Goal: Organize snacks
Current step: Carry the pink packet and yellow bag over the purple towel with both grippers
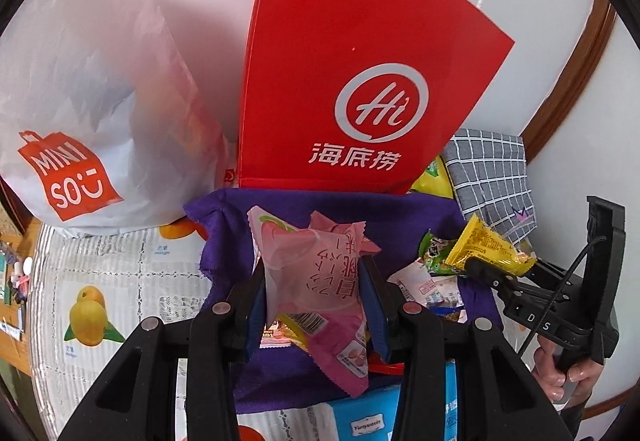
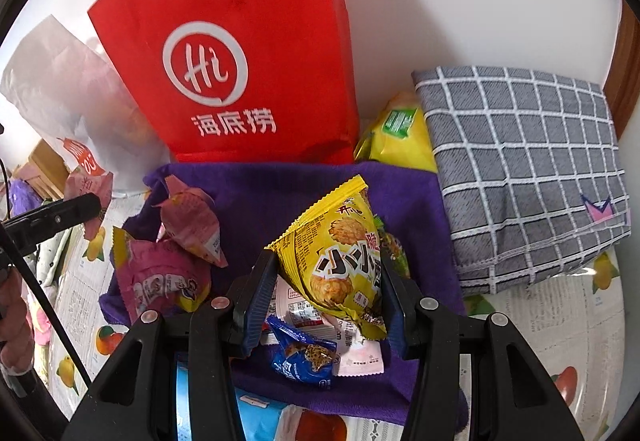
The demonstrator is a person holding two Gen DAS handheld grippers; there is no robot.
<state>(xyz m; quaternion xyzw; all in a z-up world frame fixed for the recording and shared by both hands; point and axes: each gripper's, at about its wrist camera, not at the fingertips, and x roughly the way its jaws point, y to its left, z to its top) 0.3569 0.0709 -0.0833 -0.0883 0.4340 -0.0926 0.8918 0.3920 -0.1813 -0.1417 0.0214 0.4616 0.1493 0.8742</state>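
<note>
My left gripper is shut on a pale pink snack packet, held upright above a purple cloth. In the right wrist view my right gripper is shut on a yellow snack packet, over the same purple cloth. That yellow packet and the right gripper also show at the right of the left wrist view. Loose snacks lie on the cloth: a blue packet, a white sachet, two pink packets. The left gripper's tip shows at the left edge.
A red paper bag stands behind the cloth against the wall, a white Miniso bag to its left. A grey checked pouch lies at the right, a yellow-green packet beside it. A blue box sits near me on the fruit-print tablecloth.
</note>
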